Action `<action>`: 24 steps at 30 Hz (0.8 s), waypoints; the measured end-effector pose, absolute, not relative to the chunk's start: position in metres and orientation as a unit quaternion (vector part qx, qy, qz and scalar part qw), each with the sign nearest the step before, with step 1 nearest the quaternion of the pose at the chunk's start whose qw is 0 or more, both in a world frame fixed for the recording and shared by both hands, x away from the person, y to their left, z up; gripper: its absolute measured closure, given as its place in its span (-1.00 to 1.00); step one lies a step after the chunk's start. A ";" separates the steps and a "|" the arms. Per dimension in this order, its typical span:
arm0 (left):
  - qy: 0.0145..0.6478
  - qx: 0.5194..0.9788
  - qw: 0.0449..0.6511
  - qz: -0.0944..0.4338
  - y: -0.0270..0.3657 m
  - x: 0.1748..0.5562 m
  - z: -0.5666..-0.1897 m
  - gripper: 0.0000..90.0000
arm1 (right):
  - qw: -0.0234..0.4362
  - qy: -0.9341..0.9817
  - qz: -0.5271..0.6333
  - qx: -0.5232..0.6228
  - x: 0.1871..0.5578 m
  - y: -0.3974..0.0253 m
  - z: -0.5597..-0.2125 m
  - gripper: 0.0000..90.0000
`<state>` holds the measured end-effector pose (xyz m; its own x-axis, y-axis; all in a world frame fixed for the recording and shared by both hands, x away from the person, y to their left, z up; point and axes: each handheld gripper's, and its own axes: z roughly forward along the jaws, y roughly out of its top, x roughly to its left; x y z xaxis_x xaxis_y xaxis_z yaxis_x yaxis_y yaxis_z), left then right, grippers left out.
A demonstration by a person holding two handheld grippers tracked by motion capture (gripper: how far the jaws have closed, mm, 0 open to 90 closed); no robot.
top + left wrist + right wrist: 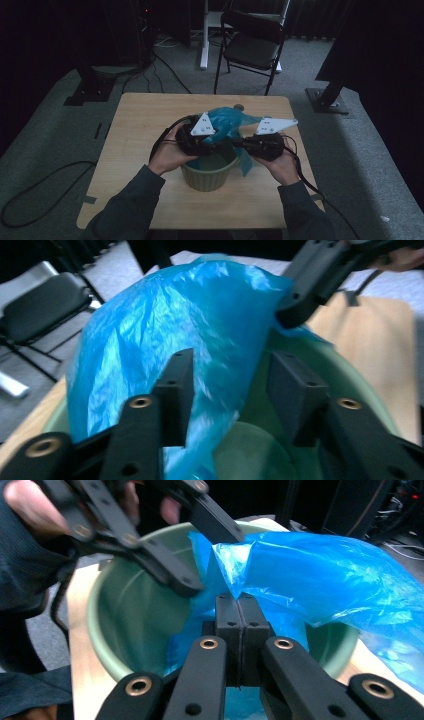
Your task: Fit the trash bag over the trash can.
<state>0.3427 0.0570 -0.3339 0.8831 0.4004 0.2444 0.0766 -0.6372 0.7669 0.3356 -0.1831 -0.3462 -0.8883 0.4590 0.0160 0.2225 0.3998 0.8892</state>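
Right gripper (239,611): jaws pressed together on blue plastic bag (320,580) at the rim of the green bucket (125,625). Left gripper (230,390): jaws apart, bag film between them. Bucket stood mid-table (150,110), bag draped over its far side. Folding chair (252,42) beyond.

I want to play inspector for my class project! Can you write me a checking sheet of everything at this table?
Surface: wooden table, mostly bare.
Job's things: green bucket standing upright near the front edge; blue plastic bag partly inside it, the rest draped over the far rim.
Clutter: one small round thing near the far edge, too small to tell what.
Grippers: left gripper open, fingers either side of the bag; right gripper shut on the bag.
Cables: black cables trail from both grippers; more on the floor.
Surroundings: grey carpet, black folding chair behind the table, dark stands.
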 end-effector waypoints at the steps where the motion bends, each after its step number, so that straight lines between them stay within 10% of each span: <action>1: 0.140 0.882 0.400 0.208 0.055 0.343 -0.335 0.36 | 0.114 0.828 0.509 0.205 0.335 -0.183 -0.346 1.00; 6: 0.150 0.880 0.395 0.217 0.054 0.343 -0.336 1.00 | 0.104 0.836 0.503 0.194 0.334 -0.181 -0.348 0.92; 14: 0.170 0.875 0.404 0.204 0.077 0.344 -0.338 1.00 | 0.098 0.822 0.525 0.196 0.333 -0.198 -0.345 0.59; 24: 0.189 0.868 0.418 0.191 0.098 0.343 -0.342 1.00 | 0.145 0.803 0.509 0.273 0.348 -0.209 -0.352 0.65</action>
<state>0.3431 0.0980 -0.3417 0.8557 0.4874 0.1740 0.1678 -0.5793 0.7976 0.3481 -0.2087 -0.3518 -0.8082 0.5871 0.0454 0.2914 0.3318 0.8972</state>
